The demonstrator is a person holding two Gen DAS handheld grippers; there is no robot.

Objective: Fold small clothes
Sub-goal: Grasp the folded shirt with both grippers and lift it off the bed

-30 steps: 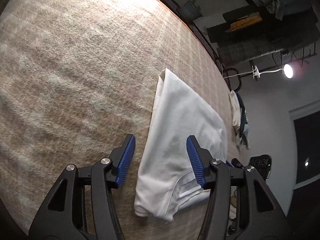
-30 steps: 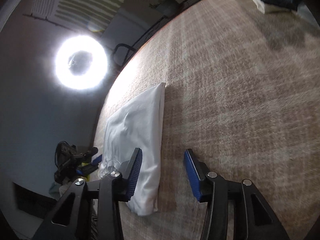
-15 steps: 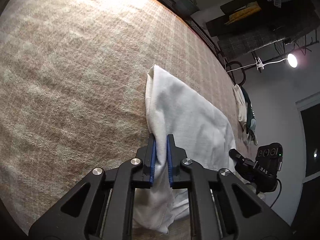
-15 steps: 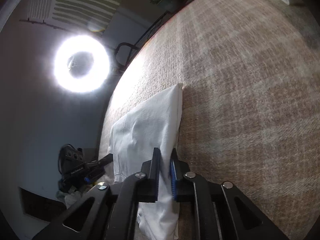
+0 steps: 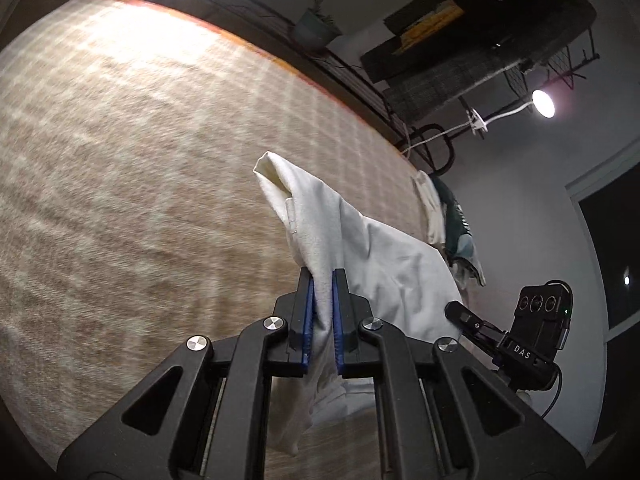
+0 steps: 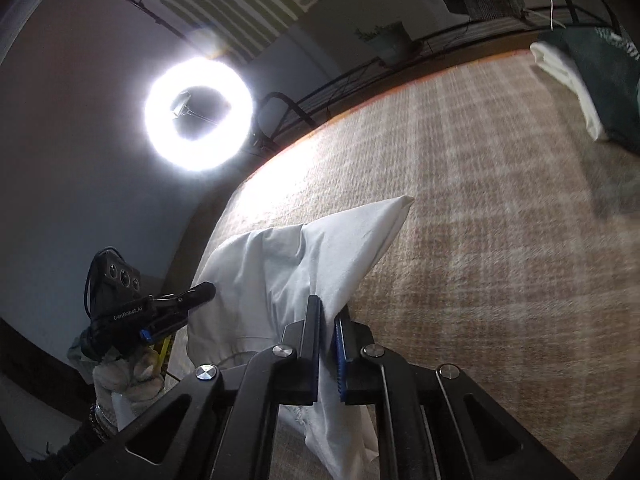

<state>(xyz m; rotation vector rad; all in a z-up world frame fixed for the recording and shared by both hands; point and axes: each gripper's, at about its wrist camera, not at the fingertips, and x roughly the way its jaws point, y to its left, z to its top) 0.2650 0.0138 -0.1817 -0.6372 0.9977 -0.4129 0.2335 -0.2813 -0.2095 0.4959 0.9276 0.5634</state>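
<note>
We have the white garment (image 5: 384,248) pinched in both sets of jaws, left gripper (image 5: 322,312) and right gripper (image 6: 327,344), its near edge lifted, the rest trailing ahead onto the woven tabletop (image 5: 140,160). We should carry both corners forward level, keeping the edge taut, and lay it squarely on the far edge.

"What kind of place is this?"

"A room in a home, lit up for filming. There is a big checked blanket (image 5: 140,160), a plant in a pot (image 5: 316,28), and clothes in a pile (image 6: 592,76)."

"And the lights?"

"A bright ring light (image 6: 199,114) and a small lamp (image 5: 543,103) shine in the dark room."
</note>
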